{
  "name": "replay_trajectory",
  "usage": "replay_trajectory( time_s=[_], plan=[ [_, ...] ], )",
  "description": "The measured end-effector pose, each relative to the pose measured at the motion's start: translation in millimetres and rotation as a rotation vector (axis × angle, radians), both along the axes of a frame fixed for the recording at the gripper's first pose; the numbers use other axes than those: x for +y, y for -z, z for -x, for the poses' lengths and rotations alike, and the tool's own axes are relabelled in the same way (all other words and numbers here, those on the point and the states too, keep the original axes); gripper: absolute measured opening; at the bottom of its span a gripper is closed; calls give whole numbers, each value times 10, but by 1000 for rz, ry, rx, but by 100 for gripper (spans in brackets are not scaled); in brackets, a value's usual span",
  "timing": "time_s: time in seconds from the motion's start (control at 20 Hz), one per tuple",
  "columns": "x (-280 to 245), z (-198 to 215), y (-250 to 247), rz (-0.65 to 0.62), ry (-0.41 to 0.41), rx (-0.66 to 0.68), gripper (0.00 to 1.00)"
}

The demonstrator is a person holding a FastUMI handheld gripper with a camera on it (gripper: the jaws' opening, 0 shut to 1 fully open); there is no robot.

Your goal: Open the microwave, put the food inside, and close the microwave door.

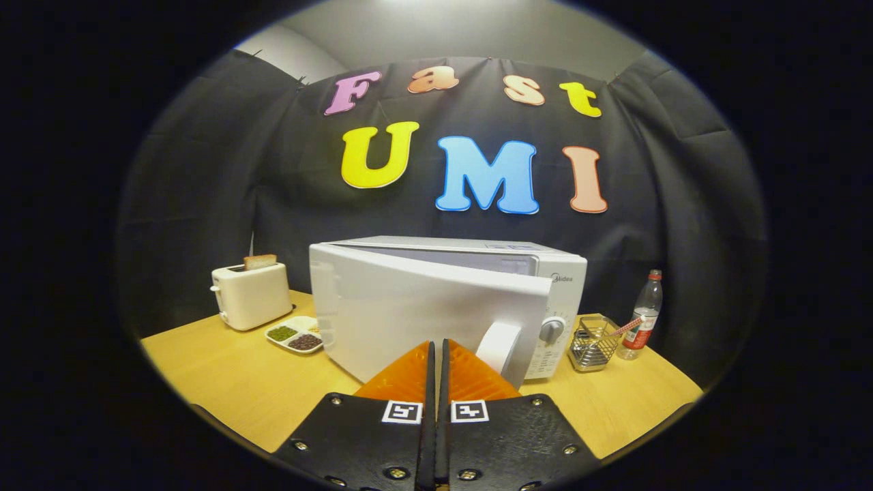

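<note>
White microwave [436,300], cream toaster [251,294] with brown toast [260,261], light wooden table [232,382], red-capped clear bottle [643,315], silver wire basket [595,343].

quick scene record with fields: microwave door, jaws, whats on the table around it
microwave: white, on the wooden table
door: slightly ajar, handle just ahead of the fingers
gripper: jaws shut, empty, tips at the door front
one side of microwave: toaster with a bread slice, divided dish
other side: wire basket, bottle
</note>
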State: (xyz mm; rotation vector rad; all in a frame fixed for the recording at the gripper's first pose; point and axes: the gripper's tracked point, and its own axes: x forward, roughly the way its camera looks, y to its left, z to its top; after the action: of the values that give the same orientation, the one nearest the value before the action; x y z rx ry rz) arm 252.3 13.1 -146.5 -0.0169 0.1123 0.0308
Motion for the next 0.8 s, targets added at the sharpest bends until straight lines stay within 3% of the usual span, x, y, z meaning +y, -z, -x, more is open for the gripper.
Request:
replay_trajectory(
  time_s=[0.3,0.8],
  plan=[
    [-310,-442,34,26,83,3,1],
    [-347,-1013,85,83,147,-23,1]
  ],
)
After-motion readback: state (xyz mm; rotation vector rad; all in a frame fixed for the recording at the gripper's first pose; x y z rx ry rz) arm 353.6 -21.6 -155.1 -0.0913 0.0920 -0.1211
